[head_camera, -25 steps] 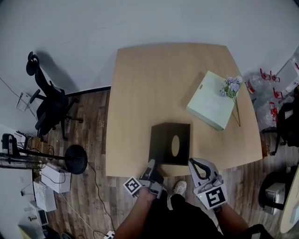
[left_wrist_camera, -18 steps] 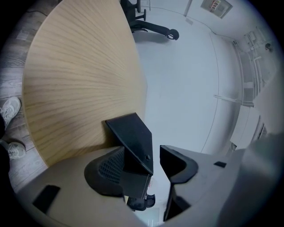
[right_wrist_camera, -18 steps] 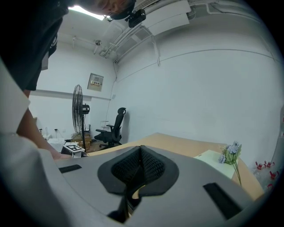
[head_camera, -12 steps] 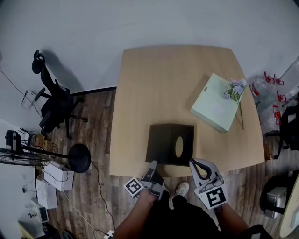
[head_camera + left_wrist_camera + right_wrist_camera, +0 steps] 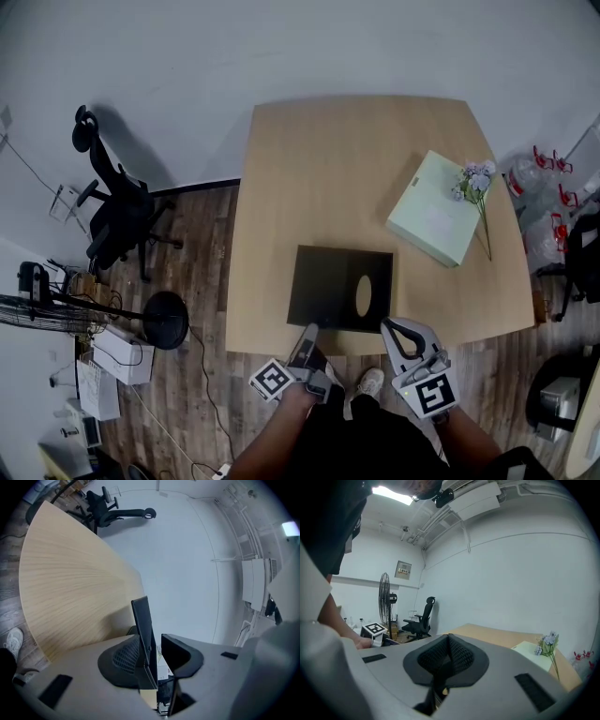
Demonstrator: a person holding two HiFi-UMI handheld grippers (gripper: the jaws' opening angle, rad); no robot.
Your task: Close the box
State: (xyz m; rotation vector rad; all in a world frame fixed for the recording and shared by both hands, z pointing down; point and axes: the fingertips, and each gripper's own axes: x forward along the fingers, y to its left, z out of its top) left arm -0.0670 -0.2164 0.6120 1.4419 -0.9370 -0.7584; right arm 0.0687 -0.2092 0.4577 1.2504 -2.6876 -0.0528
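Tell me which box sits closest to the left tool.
The black box with the oval hole, at the near edge; its flap stands between the left tool's jaws, which have just been closing. The pale green box lies farther off.

near you the box (image 5: 339, 289) is matt black, with a pale tan oval patch (image 5: 364, 297) on its top. the table (image 5: 319, 169) under it is light beige wood with a fine straight grain. to your far right you see a flat package (image 5: 433, 208) in pale mint green, and beside it flowers (image 5: 472, 176) in lilac and white on a thin green stem. the floor (image 5: 202, 262) on your left is dark brown planking, the office chair (image 5: 117, 220) black, the wall (image 5: 511, 573) plain white.
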